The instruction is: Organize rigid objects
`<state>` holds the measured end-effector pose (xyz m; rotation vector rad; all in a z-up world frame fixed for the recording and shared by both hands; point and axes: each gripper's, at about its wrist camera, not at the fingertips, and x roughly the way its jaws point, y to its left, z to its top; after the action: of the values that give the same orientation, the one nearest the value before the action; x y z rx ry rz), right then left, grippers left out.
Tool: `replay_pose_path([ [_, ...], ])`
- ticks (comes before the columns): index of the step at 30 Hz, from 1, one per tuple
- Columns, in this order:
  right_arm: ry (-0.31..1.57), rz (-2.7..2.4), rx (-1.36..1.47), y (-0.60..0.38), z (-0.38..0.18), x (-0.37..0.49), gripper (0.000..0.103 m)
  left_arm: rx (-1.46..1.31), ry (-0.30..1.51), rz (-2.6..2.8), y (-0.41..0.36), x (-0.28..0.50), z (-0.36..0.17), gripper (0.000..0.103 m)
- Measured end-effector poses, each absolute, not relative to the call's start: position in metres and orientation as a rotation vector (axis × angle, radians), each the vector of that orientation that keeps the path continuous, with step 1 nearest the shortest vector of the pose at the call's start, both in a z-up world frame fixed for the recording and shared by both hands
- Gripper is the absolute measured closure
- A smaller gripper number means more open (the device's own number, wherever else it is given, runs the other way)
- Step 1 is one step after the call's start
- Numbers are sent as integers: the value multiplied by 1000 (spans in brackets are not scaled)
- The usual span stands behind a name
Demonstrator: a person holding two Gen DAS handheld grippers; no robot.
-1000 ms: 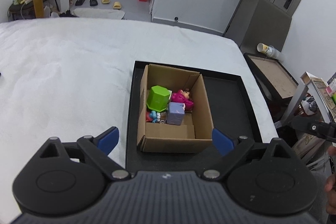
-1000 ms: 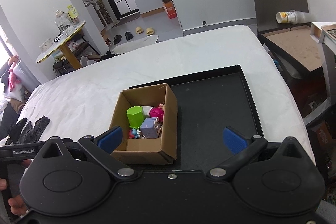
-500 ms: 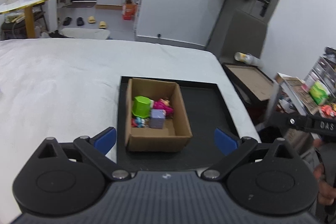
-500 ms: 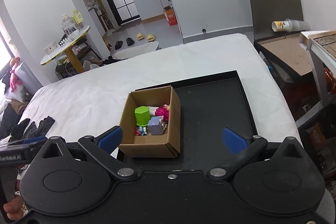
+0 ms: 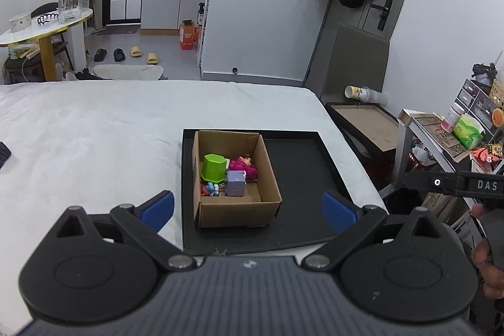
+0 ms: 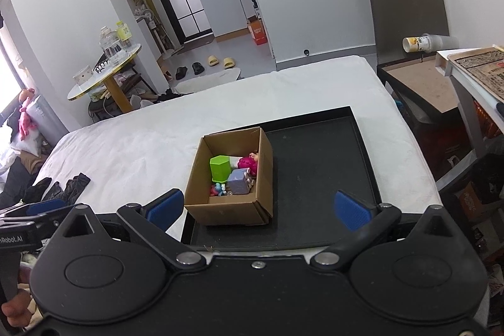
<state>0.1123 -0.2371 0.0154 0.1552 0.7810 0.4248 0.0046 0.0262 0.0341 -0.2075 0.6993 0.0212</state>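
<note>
An open cardboard box [image 5: 234, 211] [image 6: 230, 211] stands at the left side of a black tray [image 5: 299, 166] [image 6: 318, 166] on the white bed. Inside lie a green hexagonal block [image 5: 214, 168] [image 6: 222, 167], a lilac cube [image 5: 236, 183] [image 6: 239, 181], a pink doll [image 5: 244, 165] [image 6: 249, 162] and small red and blue pieces [image 5: 209, 189] [image 6: 217, 189]. My left gripper [image 5: 249, 208] is open and empty, held above and in front of the box. My right gripper [image 6: 258, 205] is open and empty, also back from the tray's near edge.
The white bed [image 5: 94, 131] stretches left. Black gloves [image 6: 63, 188] lie on its left part. A dark side table [image 5: 365, 123] with a tipped cup [image 5: 359, 92] stands right of the bed, with cluttered shelves [image 5: 466, 131] beyond. A round table [image 5: 44, 24] stands far left.
Both grippers have pulled back and up from the box, so it looks smaller and more of the room shows. Both stay open. The box and toys have not moved.
</note>
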Motion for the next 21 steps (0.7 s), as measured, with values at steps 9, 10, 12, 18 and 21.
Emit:
replay_pose_path([
  [9, 782, 419, 173, -248, 15, 95, 0, -190, 707, 51, 19, -9, 36, 3],
  [10, 782, 426, 169, -247, 15, 93, 0, -184, 708, 48, 18, -10, 37, 3],
  [12, 782, 437, 152, -245, 16, 90, 0, -174, 710, 43, 14, -12, 36, 3],
  [18, 783, 467, 129, -238, 17, 84, 0, -162, 717, 31, 8, -17, 33, 3],
  [21, 783, 469, 110, -234, 17, 82, 0, -160, 721, 24, 6, -18, 31, 3],
])
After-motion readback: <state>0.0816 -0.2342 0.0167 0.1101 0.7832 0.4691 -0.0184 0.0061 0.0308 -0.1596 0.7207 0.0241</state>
